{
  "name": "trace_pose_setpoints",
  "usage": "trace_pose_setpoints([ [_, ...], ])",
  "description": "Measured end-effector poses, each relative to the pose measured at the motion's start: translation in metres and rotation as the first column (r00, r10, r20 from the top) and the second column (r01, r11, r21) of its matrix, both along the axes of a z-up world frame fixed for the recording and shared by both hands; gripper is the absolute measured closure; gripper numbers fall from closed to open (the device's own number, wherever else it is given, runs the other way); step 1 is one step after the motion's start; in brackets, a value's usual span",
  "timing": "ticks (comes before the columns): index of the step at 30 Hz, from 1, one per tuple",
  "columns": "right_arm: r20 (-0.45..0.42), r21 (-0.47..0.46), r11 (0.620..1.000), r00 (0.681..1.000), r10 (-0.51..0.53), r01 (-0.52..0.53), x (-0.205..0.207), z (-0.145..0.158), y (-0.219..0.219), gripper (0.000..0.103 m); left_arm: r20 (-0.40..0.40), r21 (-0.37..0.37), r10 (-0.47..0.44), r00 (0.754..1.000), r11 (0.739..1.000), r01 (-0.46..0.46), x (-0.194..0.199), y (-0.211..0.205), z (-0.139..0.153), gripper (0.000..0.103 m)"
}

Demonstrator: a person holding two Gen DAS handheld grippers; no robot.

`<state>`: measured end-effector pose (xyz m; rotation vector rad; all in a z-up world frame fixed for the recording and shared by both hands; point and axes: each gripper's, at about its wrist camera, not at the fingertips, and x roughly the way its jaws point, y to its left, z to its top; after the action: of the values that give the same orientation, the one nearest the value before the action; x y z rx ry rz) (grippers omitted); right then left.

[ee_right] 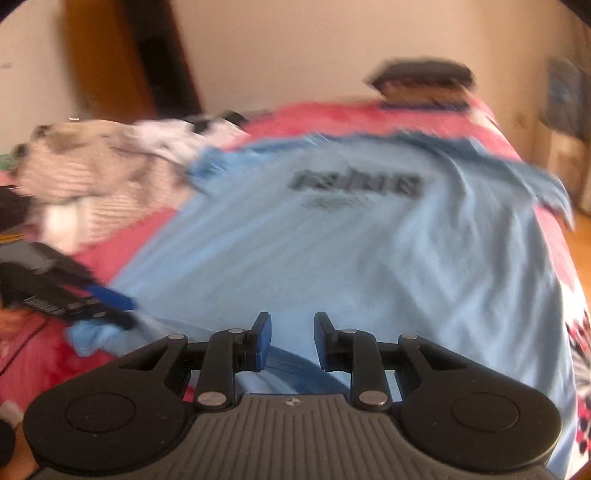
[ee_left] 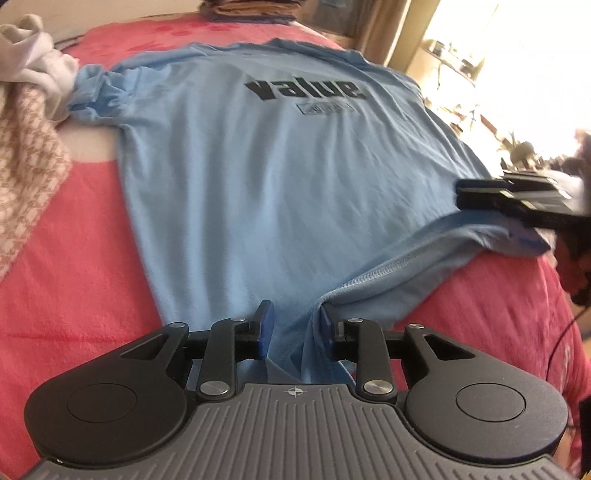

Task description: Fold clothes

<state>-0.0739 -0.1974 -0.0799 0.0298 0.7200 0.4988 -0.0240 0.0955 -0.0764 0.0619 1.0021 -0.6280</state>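
T-shirt (ee_left: 258,177) flat on bed (ee_left: 74,277); clothes pile (ee_left: 33,110) left of it; folded stack (ee_right: 424,83) behind.

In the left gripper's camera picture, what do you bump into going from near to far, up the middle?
Left gripper → light blue T-shirt's hem → its plain blue cloth → small grey box print → black "value" lettering → pink bedspread → stack of folded clothes.

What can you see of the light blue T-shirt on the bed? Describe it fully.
The light blue T-shirt lies spread flat, print up, on the pink bedspread. It looks like soft cotton, faintly creased, with the black word "value" and a small boxed mark beneath. Its stitched hem is bunched between the open fingers of the left gripper. One sleeve touches the pile of pale clothes.
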Motion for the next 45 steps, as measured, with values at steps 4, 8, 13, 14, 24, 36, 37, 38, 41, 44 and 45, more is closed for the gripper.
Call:
trace_pose_setpoints([
  [4,0.117,-0.146,0.967,0.967,0.225,-0.207,-0.026,0.008,0.033,0.076,0.012,0.001,0.037,0.999,0.999,-0.037,0.004,0.01,0.004,0.076],
  [8,0.118,-0.243,0.924,0.936,0.331,-0.296,-0.033,0.0,0.057,0.076,0.011,-0.019,0.078,0.997,0.997,-0.078,0.006,0.022,0.01,0.076],
  [13,0.118,-0.347,0.885,0.922,0.369,-0.31,-0.032,-0.01,0.069,0.076,0.004,-0.013,0.137,0.991,0.991,-0.137,0.008,0.041,0.016,0.076],
  [14,0.116,-0.355,0.887,0.927,0.357,-0.297,-0.029,-0.011,0.069,0.076,0.004,-0.012,0.149,0.989,0.989,-0.149,0.008,0.044,0.017,0.076],
  [24,0.14,-0.357,0.923,0.969,0.204,-0.143,-0.016,-0.009,0.055,0.076,-0.014,-0.053,0.136,0.991,0.989,-0.137,-0.022,0.062,0.036,0.064],
  [36,0.16,-0.392,0.837,0.867,0.472,-0.383,-0.033,-0.014,0.106,0.078,0.064,0.026,0.029,0.998,0.999,-0.031,-0.057,0.037,0.027,0.048],
  [37,0.155,-0.405,0.828,0.863,0.48,-0.388,-0.032,-0.017,0.111,0.078,0.074,0.033,0.031,0.997,0.999,-0.034,-0.058,0.036,0.027,0.048],
  [38,0.149,-0.422,0.82,0.862,0.484,-0.387,-0.03,-0.02,0.114,0.078,0.084,0.04,0.034,0.996,0.999,-0.037,-0.06,0.036,0.027,0.048],
  [41,0.155,-0.44,0.825,0.875,0.459,-0.355,-0.023,-0.022,0.117,0.085,0.133,0.07,0.013,0.991,0.997,-0.023,-0.062,0.032,0.03,0.048],
  [44,0.164,-0.401,0.858,0.897,0.411,-0.32,-0.016,-0.016,0.114,0.091,0.177,0.092,-0.02,0.984,0.996,0.003,-0.064,0.025,0.033,0.048],
  [45,0.164,-0.393,0.863,0.9,0.405,-0.316,-0.015,-0.014,0.113,0.092,0.184,0.094,-0.03,0.982,0.996,0.013,-0.063,0.023,0.033,0.048],
])
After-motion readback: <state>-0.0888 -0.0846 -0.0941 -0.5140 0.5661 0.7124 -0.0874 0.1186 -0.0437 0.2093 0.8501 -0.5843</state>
